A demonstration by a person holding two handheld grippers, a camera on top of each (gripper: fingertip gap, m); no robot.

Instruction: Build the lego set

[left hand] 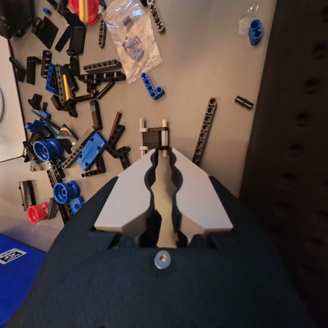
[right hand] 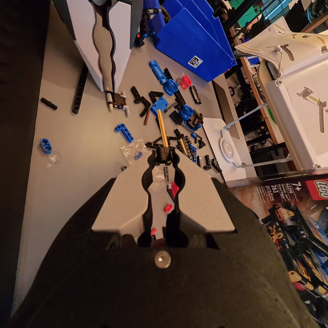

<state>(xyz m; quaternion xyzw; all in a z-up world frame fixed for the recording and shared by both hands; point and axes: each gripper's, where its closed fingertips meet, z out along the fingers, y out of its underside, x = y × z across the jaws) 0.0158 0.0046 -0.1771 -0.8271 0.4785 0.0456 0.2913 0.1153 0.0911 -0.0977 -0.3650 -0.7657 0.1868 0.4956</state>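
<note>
1. In the left wrist view the left gripper [left hand: 164,150] filled the foreground, its pale fingers [left hand: 188,170] nearly together and pinched on the near end of a small assembly [left hand: 154,135] – a dark brown block with grey and tan pins – that sat on the grey table [left hand: 204,62].
2. Just right of that assembly a long black beam [left hand: 205,130] lay slanted; beyond it lay a blue L-shaped beam [left hand: 152,86], and farther still a clear plastic bag [left hand: 134,40] holding small pieces.
3. Left of the assembly spread a pile of loose pieces [left hand: 71,113] – black beams, blue panels, and blue wheel hubs [left hand: 48,149].
4. In the right wrist view the right gripper [right hand: 163,157] was clamped on a black connector piece [right hand: 164,153] with a yellow axle [right hand: 162,127] sticking out ahead of it.
5. Beyond it, to the upper left, the left gripper [right hand: 111,93] held the assembly [right hand: 117,102] against the table [right hand: 85,159]; the L-shaped beam [right hand: 124,132] lay between them.
6. A blue bin [right hand: 191,40] stood beyond the pile.
</note>
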